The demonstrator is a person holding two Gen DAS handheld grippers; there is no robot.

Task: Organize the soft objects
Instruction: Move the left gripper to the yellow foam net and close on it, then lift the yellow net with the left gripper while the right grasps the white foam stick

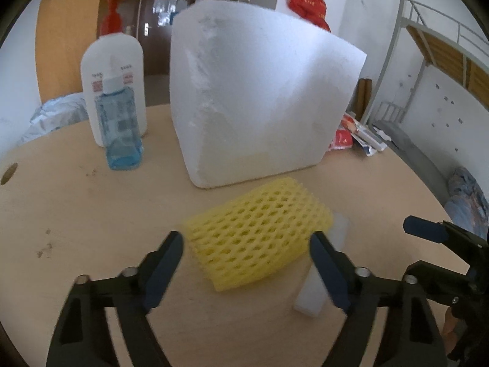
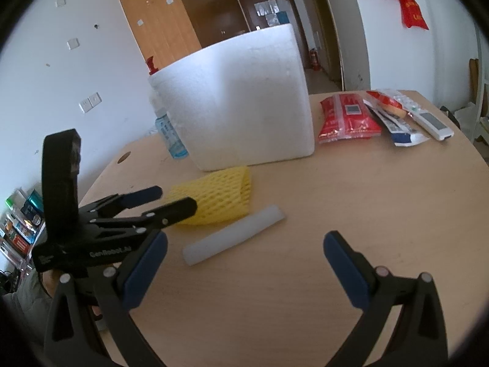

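The desk (image 2: 351, 214) carries one tall white foam box (image 1: 259, 91), its inside hidden. Just before it lies one yellow foam net (image 1: 256, 232), long axis slanting across the desk. One white foam strip (image 2: 232, 234) lies beside it. The left gripper (image 1: 247, 263) has jaws apart, flanking the net. The right gripper (image 2: 244, 260) has jaws apart, empty.

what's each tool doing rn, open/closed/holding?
Left tool: open, fingers either side of the yellow foam net, not gripping it.
Right tool: open, empty, above the table.
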